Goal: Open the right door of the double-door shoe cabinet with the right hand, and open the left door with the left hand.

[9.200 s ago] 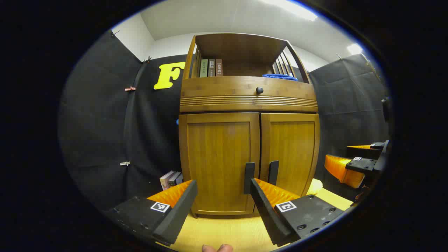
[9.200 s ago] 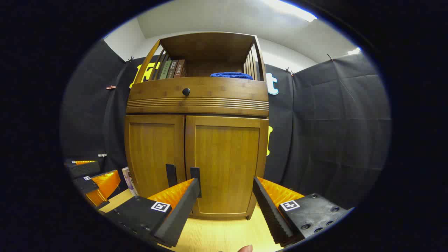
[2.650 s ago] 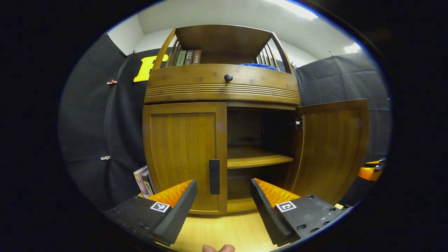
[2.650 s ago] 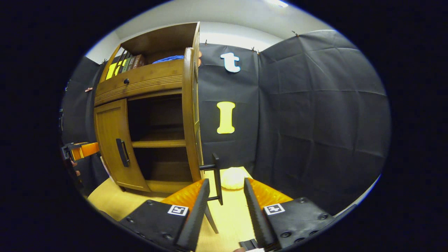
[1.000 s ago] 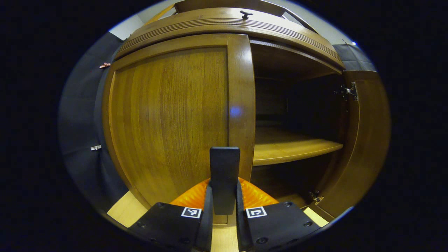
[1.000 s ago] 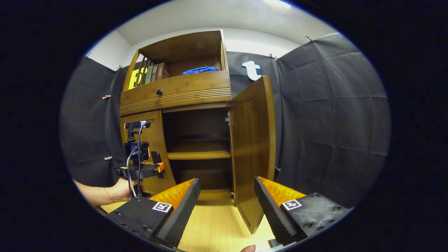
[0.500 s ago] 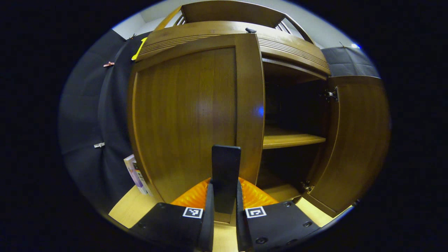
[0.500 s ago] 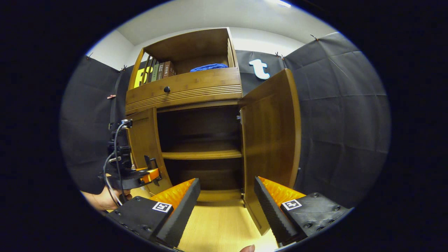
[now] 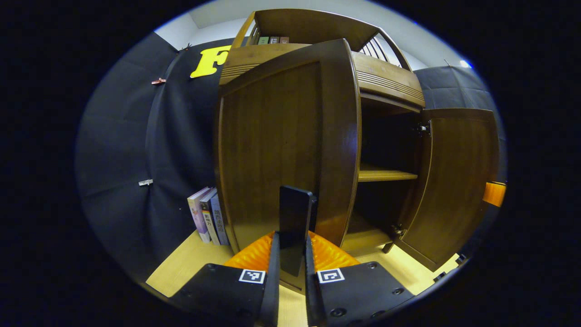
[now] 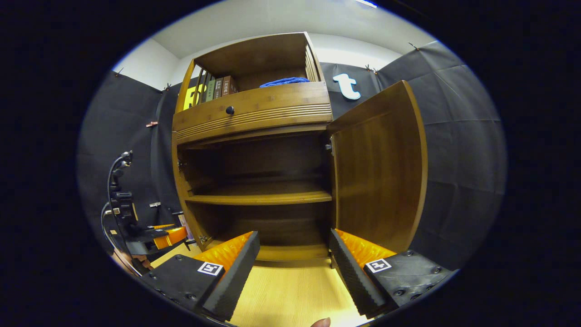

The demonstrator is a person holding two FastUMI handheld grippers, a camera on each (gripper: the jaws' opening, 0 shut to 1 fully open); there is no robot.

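Booth walled in black cloth, white ceiling above, pale wood floor (image 10: 290, 290) under everything. The shoe cabinet (image 10: 254, 113) stands on that floor against the back cloth.

Left door (image 9: 272, 145): swung outward from the cabinet front, its outer face toward the left gripper view. Its dark upright handle (image 9: 294, 222) sits between the jaws of the left gripper (image 9: 290, 268), both fingers pressed on it, jaws close together around the bar.

Right door (image 10: 379, 172): wide open, inner face showing in the right gripper view, hinge at its top inner corner. In the left gripper view the same door (image 9: 454, 181) stands open at the far side.

Interior: one wooden shelf (image 10: 258, 197) across the middle, dark space above and below it.

Right gripper (image 10: 292, 268): jaws wide apart, holding nothing, low before the open cabinet, above the floor and off both doors.

Above the doors: ribbed drawer front with a small dark knob (image 10: 229, 110). Top open shelf holds a row of books (image 10: 215, 88) at the left and a blue cloth (image 10: 283, 81) toward the right.

Beside the cabinet's left side, more books (image 9: 206, 215) stand upright on the floor against the cloth.

In the right gripper view, the left gripper (image 10: 154, 238) shows low at the left with cables rising from it, a hand partly visible beneath.
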